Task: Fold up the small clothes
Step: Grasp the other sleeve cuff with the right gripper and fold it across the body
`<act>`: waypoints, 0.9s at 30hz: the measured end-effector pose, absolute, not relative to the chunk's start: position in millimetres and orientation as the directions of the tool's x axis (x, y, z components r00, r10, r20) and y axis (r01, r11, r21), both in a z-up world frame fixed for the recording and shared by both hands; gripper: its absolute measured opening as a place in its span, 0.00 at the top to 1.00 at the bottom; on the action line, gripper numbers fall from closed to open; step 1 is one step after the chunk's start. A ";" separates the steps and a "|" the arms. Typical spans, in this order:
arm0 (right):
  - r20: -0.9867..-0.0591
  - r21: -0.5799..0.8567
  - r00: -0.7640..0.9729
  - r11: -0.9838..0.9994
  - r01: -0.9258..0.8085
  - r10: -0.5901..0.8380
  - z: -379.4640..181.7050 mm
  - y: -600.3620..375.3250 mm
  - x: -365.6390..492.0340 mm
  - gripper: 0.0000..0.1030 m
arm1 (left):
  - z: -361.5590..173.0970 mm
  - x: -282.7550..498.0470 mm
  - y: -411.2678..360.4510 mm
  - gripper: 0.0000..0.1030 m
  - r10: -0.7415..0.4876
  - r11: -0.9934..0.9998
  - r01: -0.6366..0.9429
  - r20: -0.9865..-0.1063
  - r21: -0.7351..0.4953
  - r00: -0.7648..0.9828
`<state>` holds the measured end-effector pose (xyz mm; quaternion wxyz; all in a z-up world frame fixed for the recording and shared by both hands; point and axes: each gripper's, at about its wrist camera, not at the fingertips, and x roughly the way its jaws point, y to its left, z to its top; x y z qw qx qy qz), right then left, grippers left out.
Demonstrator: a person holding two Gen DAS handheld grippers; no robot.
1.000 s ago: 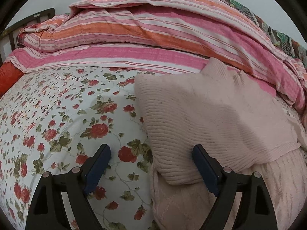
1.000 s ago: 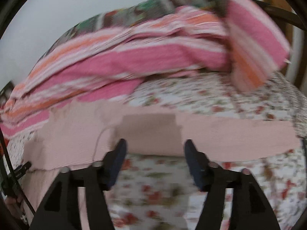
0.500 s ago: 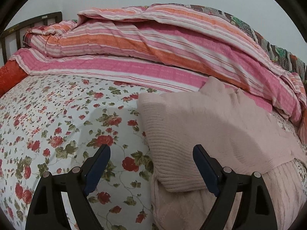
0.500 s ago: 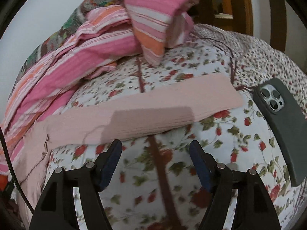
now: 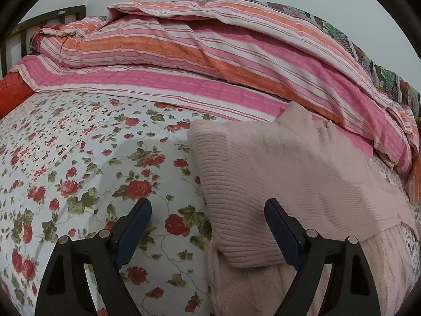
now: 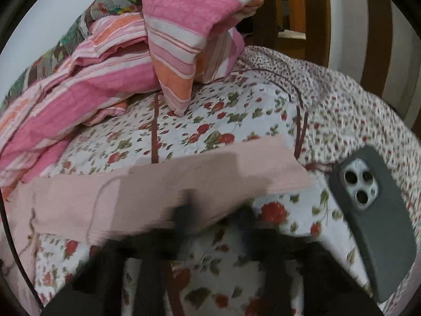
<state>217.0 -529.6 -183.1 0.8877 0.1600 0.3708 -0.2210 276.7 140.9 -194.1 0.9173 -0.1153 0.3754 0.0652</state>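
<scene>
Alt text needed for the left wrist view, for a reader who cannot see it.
An open left hand-held gripper hovers over the folded edge of a pale pink ribbed knit sweater on a rose-print floral bedsheet. A pink-and-orange striped quilt is heaped behind.

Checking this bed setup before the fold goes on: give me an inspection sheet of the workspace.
Surface: floral bedsheet, smooth.
Job's things: pink knit sweater, one sleeve stretched flat across the bed.
Clutter: phone in a dark case, camera side up, beside the sleeve's end.
Grippers: left gripper open over the sweater's edge; right gripper blurred, shut at the sleeve's near edge; a grip cannot be told.
Cables: thin dark cable at the frame's left edge.
Surroundings: striped quilt heaped behind; wooden bed frame.
</scene>
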 end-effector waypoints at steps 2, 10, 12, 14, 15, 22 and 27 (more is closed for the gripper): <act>-0.714 0.102 0.636 0.854 0.510 -0.294 -180.2 -526.6 218.5 0.94 | -193.5 276.1 141.2 0.15 0.031 0.964 -0.206 -0.701 -0.168 0.712; -0.582 0.011 0.715 0.876 0.482 -0.386 -115.0 -471.2 221.0 0.94 | -189.0 269.5 156.3 0.16 -0.019 0.943 -0.214 -0.681 -0.256 0.732; -0.545 -0.019 0.741 0.890 0.456 -0.392 -94.8 -446.0 225.3 0.94 | -185.7 265.2 162.6 0.15 -0.033 0.936 -0.213 -0.670 -0.281 0.741; -0.503 -0.054 0.774 0.908 0.416 -0.384 -75.2 -412.3 228.1 0.94 | -181.3 260.0 170.5 0.15 -0.030 0.931 -0.218 -0.659 -0.292 0.752; -0.492 -0.067 0.786 0.916 0.395 -0.375 -68.8 -398.4 229.7 0.94 | -180.0 258.4 173.1 0.15 -0.028 0.930 -0.221 -0.655 -0.294 0.755; -0.451 -0.135 0.864 0.974 0.181 -0.223 -38.8 -258.1 250.8 0.94 | -175.1 245.4 204.0 0.15 -0.016 0.920 -0.244 -0.650 -0.307 0.760; -0.470 -0.111 0.882 0.994 -0.019 -0.036 -34.2 -146.7 270.4 0.94 | -174.7 238.8 225.1 0.15 -0.017 0.907 -0.262 -0.650 -0.331 0.760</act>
